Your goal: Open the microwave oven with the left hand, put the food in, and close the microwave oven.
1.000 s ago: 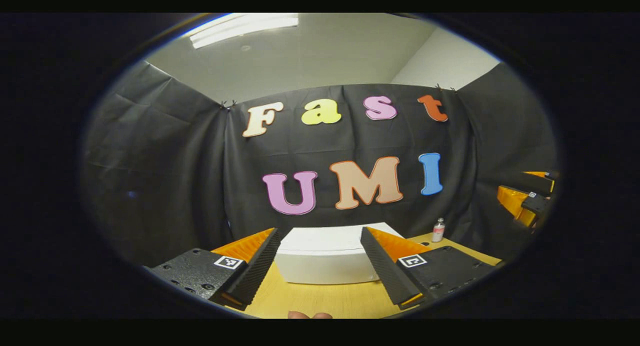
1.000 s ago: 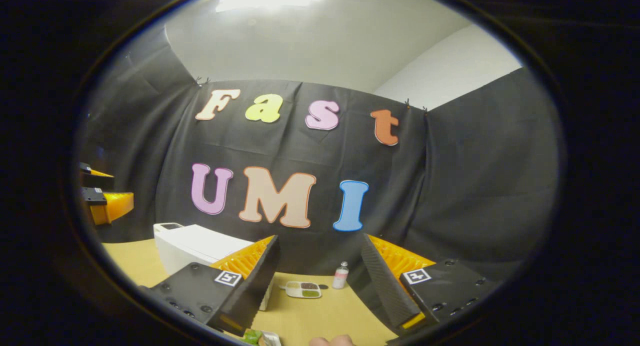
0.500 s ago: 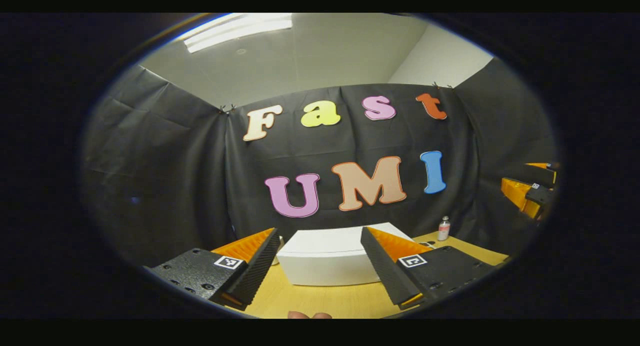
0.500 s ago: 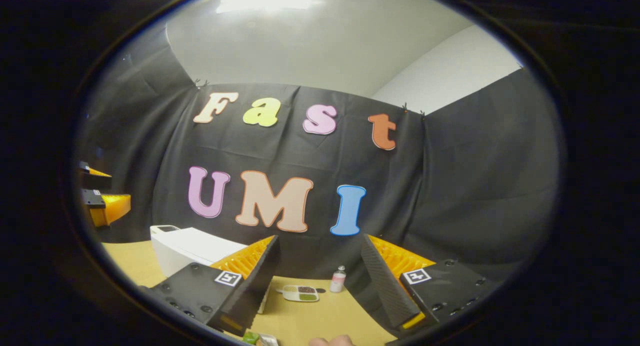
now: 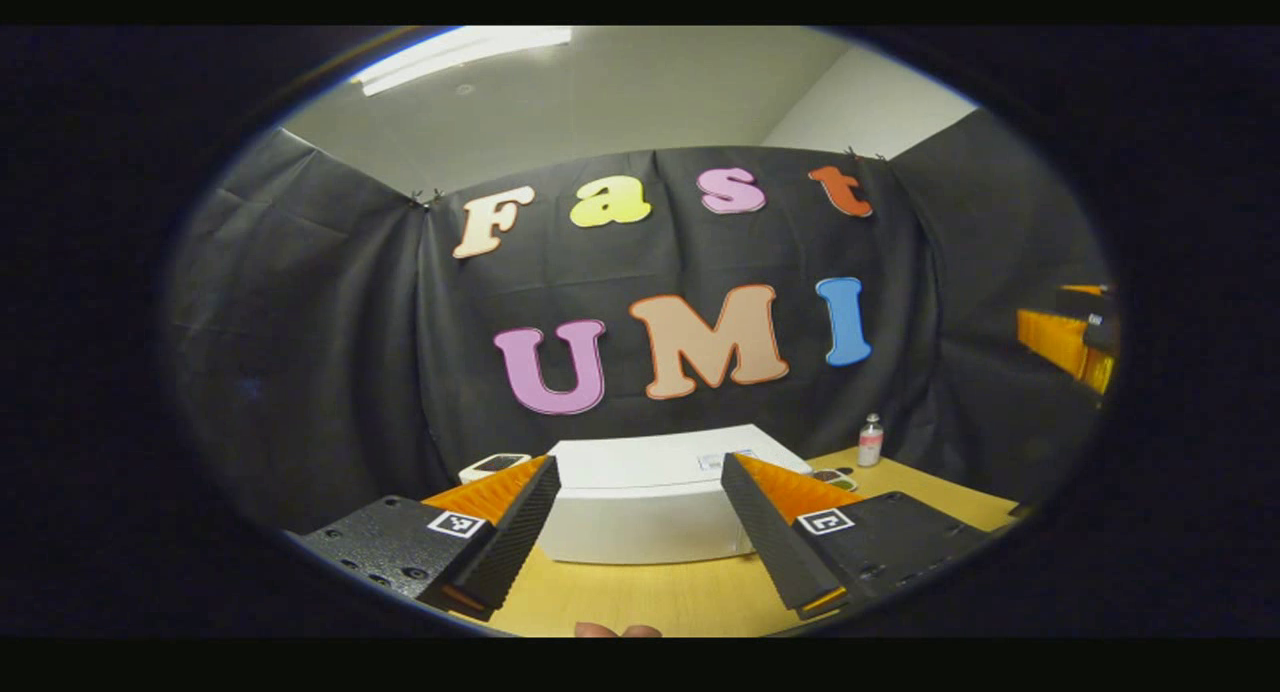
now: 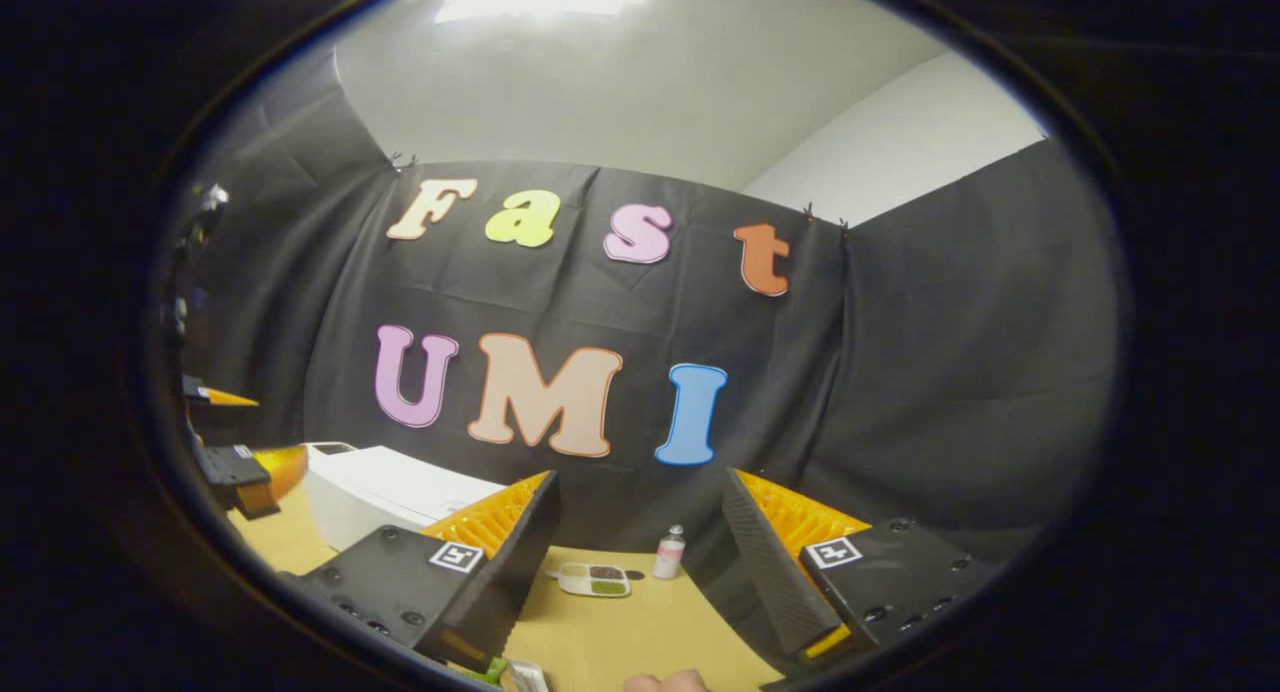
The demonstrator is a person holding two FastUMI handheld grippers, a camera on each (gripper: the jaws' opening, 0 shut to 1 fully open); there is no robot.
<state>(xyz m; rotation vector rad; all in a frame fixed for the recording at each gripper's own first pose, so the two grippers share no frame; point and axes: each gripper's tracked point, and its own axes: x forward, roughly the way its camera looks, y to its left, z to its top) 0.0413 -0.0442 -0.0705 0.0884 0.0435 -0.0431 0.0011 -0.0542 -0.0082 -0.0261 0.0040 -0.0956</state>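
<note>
Left gripper view is showing the white microwave [image 5: 650, 502] sitting on the wooden table [image 5: 640, 597], right ahead of the left gripper [image 5: 635, 532], whose fingers are spread wide with nothing between them. Food tray [image 6: 592, 579] is lying on the table beside a small bottle [image 6: 667, 554]. Right gripper [image 6: 640, 562] is hanging above the table, fingers apart and holding nothing.
</note>
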